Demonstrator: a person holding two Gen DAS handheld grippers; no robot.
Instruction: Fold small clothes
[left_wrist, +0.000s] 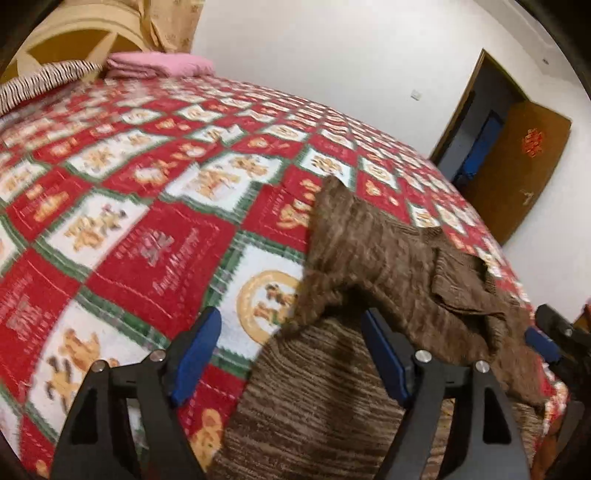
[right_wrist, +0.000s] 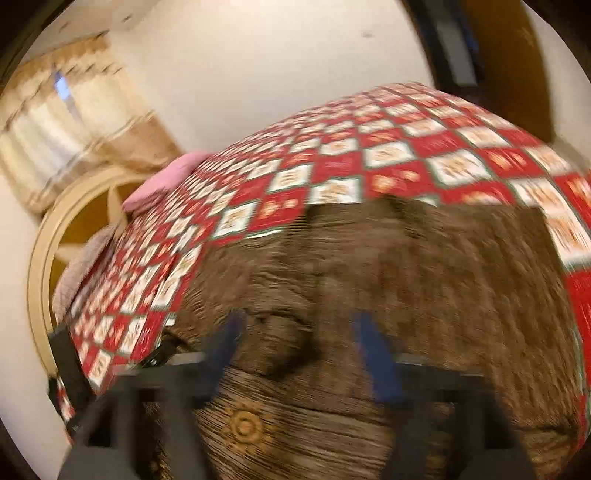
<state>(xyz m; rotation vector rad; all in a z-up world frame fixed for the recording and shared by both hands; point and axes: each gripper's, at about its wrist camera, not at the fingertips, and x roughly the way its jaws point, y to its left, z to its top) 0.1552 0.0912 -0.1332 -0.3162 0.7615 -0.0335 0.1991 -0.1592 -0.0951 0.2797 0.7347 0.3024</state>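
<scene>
Brown ribbed knitwear, the garment (left_wrist: 373, 258) you are folding, lies on the quilt (left_wrist: 147, 206) near the bed's right-hand edge, and both your tongs stand over it.

Your left gripper (left_wrist: 291, 354) points downward at a slant, its jaws well apart with nothing pressed between the blue pads (left_wrist: 195, 354). A turned-over flap of the garment sits ahead of the gap and to its right; a flat lighter-striped part runs under the gap and back toward the camera. The left pad is over bare quilt, just beside the garment's left edge.

Your right gripper (right_wrist: 299, 354) also tilts downward. Its picture is blurred, but the jaws read as apart, the two blue pads (right_wrist: 373, 354) clear of each other and gripping nothing. The garment (right_wrist: 369, 266) fills the space under and ahead of them, with a round gold emblem (right_wrist: 245, 428) just behind the left pad.

Edges: the garment's far edge lies straight across ahead of the right gripper, quilt (right_wrist: 369, 147) beyond it. In the left wrist view the right gripper's dark frame (left_wrist: 554, 332) shows at the far right, near the bed's edge.

Open room: a broad stretch of quilt extends left of and ahead of your left gripper, up to the pink folded cloth (left_wrist: 159, 64) and striped pillow (left_wrist: 44, 81) at the headboard (left_wrist: 81, 33). To the right the quilt ends at the open doorway (left_wrist: 480, 129).
</scene>
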